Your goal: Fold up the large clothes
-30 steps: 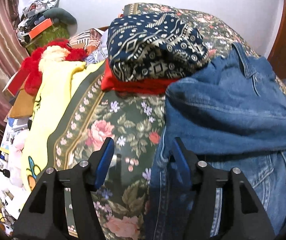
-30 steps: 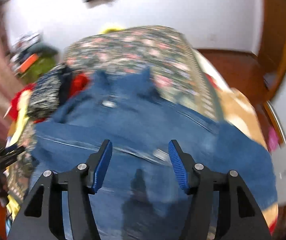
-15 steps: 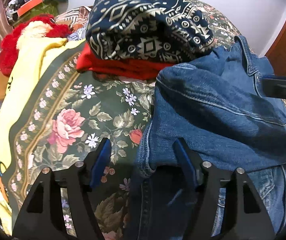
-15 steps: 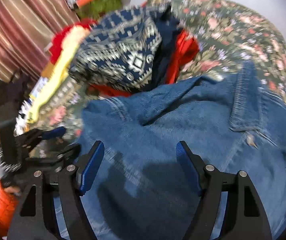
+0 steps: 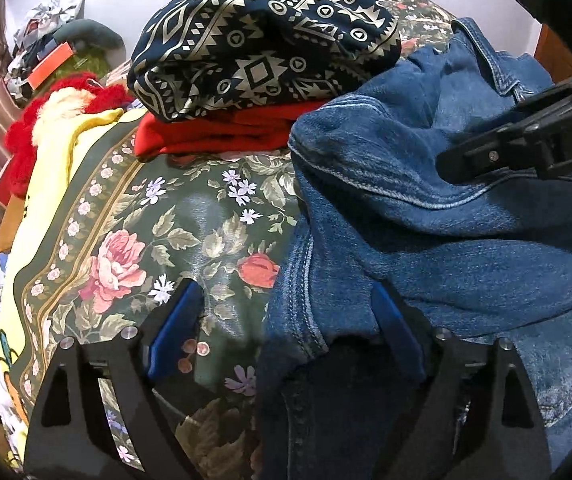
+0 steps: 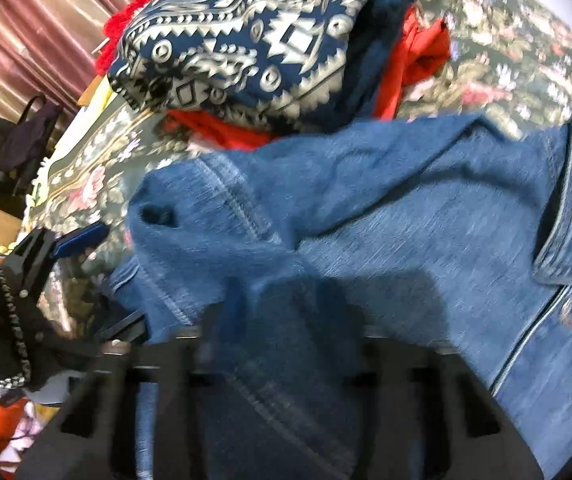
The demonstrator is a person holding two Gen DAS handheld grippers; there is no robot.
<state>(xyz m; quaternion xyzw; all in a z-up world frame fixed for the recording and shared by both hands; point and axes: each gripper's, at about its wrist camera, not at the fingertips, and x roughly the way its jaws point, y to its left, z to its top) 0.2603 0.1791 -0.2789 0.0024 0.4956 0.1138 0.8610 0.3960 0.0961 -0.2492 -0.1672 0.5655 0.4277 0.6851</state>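
My right gripper point(image 6: 281, 312) has swung left onto the denim jacket point(image 6: 406, 208), jaws closing on a fold. My left gripper point(image 5: 286, 328) is opening, straddling the jacket's left edge; bare floral bedspread point(image 5: 133, 240) lies left.

I count one denim jacket point(image 5: 426, 216) on my floral bedspread point(image 5: 189, 216), one patterned navy garment point(image 5: 261, 36) stacked on one red garment point(image 5: 221, 132), one yellow cloth point(image 5: 49, 184), and my two tongs.
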